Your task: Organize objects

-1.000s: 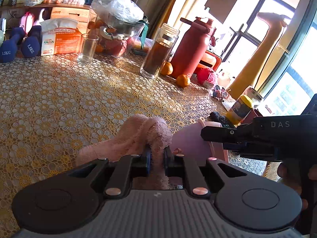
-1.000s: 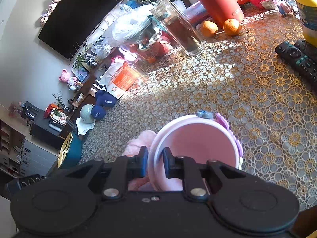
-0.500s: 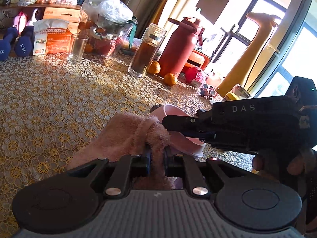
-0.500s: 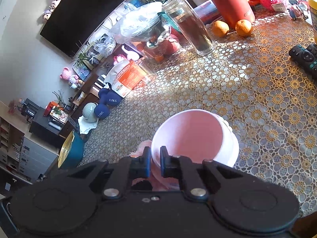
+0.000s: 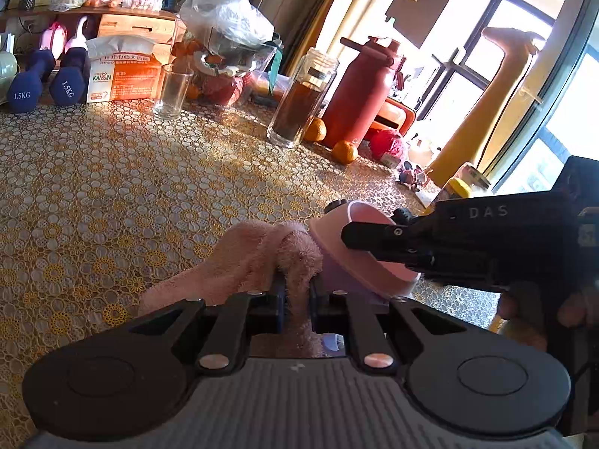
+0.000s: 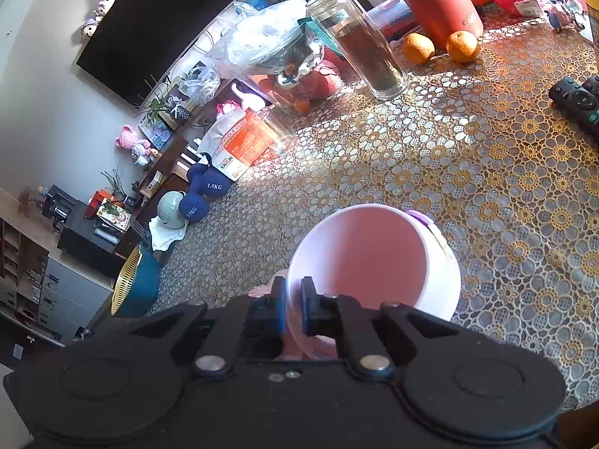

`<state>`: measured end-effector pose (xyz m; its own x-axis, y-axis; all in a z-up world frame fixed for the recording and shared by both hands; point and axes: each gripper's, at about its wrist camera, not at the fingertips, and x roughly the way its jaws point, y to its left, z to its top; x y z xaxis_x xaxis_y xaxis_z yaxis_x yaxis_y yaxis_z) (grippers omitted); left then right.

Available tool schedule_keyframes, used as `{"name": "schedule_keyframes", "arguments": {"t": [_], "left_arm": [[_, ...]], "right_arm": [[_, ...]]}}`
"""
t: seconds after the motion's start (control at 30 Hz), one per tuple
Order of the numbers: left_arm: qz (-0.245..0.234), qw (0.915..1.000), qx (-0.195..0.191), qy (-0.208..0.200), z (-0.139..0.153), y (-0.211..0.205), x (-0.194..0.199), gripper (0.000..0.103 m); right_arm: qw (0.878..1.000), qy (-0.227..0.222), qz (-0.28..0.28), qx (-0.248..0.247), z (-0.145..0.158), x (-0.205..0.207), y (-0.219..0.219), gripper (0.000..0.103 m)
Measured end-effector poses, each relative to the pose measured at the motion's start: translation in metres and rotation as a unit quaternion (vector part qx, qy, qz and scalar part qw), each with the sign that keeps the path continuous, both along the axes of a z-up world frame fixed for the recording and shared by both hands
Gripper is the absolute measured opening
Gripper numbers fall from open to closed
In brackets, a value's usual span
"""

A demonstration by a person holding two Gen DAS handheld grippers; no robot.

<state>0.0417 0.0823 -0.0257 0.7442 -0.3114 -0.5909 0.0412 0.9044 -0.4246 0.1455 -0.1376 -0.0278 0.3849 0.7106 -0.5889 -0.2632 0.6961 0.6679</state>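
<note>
Holding both items mid-task: left tool (image 5: 297,293) pinches pink towel (image 5: 239,262), right tool (image 6: 293,301) pinches pink cup (image 6: 374,258) rim at its 7 o'clock; towel not yet inside, clutter untouched.

Pink fluffy towel (image 5: 239,262); pink cup (image 6: 374,258), pale lilac outside. Worktop (image 5: 112,187) cloth: gold-and-white lace, flower circles. Dark red bottle (image 5: 355,89). Two orange tangerines (image 6: 462,45). Navy dumbbells (image 5: 45,82), white lettering. Orange-white packet (image 5: 123,75). Black remotes (image 6: 576,101). Black tongs (image 5: 297,292).
</note>
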Motion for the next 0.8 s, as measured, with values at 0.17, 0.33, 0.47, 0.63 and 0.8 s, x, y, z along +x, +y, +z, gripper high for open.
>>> {"name": "schedule_keyframes", "arguments": {"t": [0.17,0.33,0.47,0.63,0.8], "left_arm": [[-0.024,0.9997,0.005,-0.003,0.005,-0.017,0.001,0.012],[-0.025,0.9996,0.012,0.008,-0.005,-0.024,0.011,0.012],[-0.018,0.9994,0.019,0.021,-0.015,-0.019,0.019,0.012],[-0.013,0.9991,0.030,0.026,-0.020,-0.014,0.023,0.012],[-0.011,0.9990,0.035,0.027,-0.020,-0.012,0.020,0.012]], "right_arm": [[1.000,0.003,0.000,0.002,-0.002,-0.002,0.001,0.008],[1.000,0.002,-0.002,-0.004,-0.002,-0.004,0.003,0.008],[1.000,0.006,-0.001,-0.004,-0.004,-0.003,0.002,0.009],[1.000,0.001,0.019,-0.012,-0.001,-0.003,0.004,0.011],[0.997,-0.027,0.056,-0.037,0.013,-0.003,0.001,0.018]]}}
